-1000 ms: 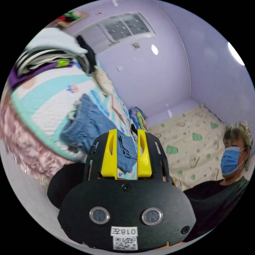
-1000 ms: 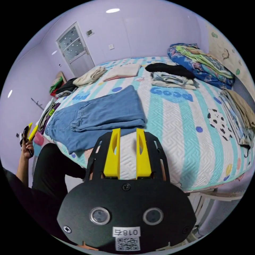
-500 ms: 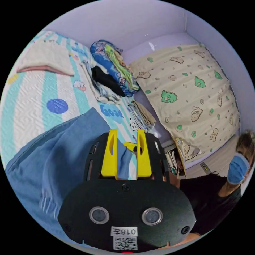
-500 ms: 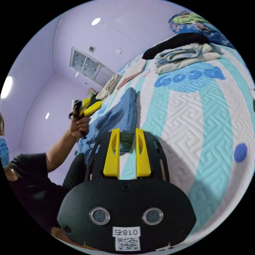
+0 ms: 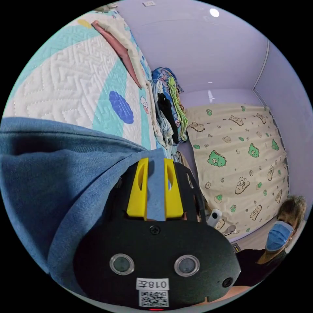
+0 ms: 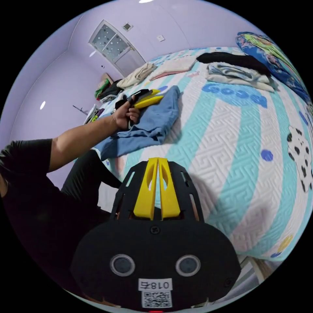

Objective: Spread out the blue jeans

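left claw [image 5: 155, 164] snug on blue jeans [image 5: 49, 176] — right claw [image 6: 158, 163] closed, empty, above the bed [image 6: 228, 137]

The jeans [image 5: 49, 169] are plain mid-blue denim, the same blue in the strip between the left tongs [image 5: 155, 163]. Both tongs have yellow jaws on black bodies; the right tongs [image 6: 157, 163] show the same colours. The bedspread [image 6: 234, 137] beyond the right tongs is white, quilted in a zigzag pattern, with turquoise stripes, blue dots and a black-spotted white animal [image 6: 301, 153]. To the right of the left tongs hangs a cream curtain [image 5: 241, 156] printed with green and tan animals. The walls [image 5: 208, 49] are pale lilac. The sleeve [image 6: 26, 156] is black.
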